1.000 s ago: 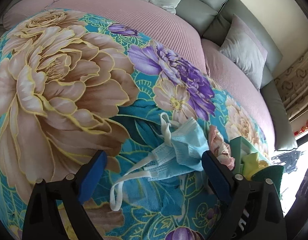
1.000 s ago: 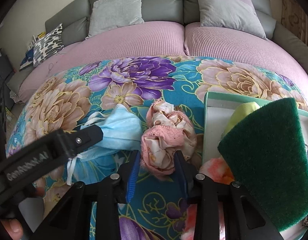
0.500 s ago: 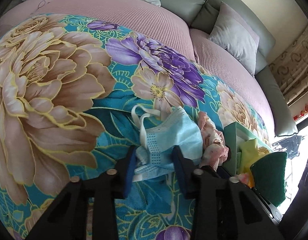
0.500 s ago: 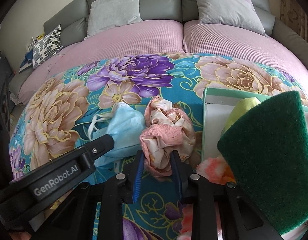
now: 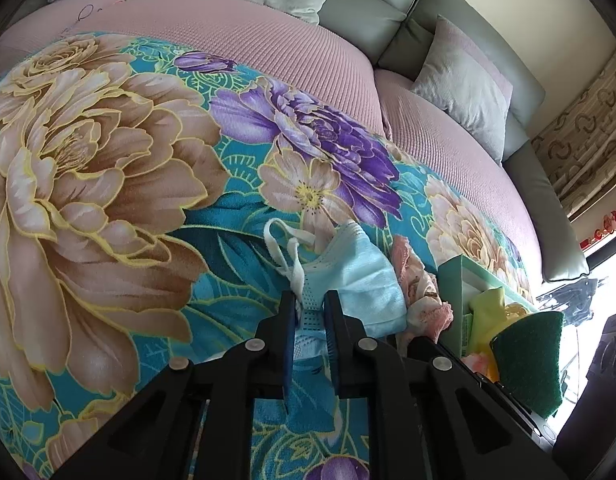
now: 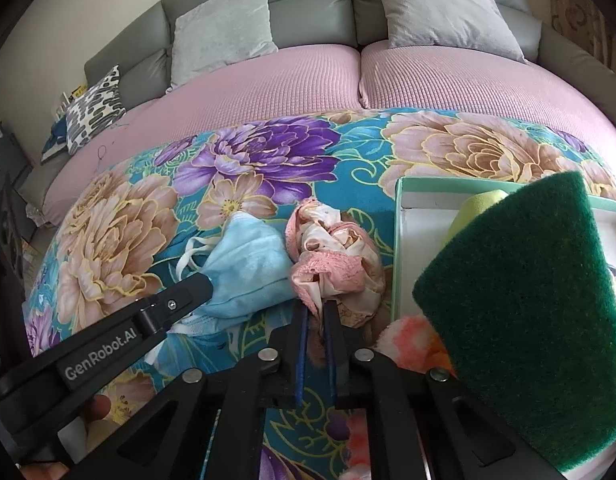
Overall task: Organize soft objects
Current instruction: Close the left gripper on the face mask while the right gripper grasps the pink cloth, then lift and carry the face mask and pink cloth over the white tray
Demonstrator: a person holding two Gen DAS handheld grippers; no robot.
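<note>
Mask (image 5: 359,276) pinched at its near edge in my left gripper (image 5: 309,300), on the floral blanket (image 5: 108,184); my right gripper (image 6: 312,312) clamps the pink cloth (image 6: 331,256). Lift both straight up, carry to box (image 6: 399,240).

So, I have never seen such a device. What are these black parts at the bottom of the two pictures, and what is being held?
They are two hand-held grippers; a person carries one in each hand, and each has a camera looking along its jaws. In the left view, the left gripper is shut on a blue face mask. In the right view, the right gripper is shut on a crumpled pink cloth. Both things lie on a flowered blanket over a sofa. Beside them, a green box holds a green scouring pad.
</note>
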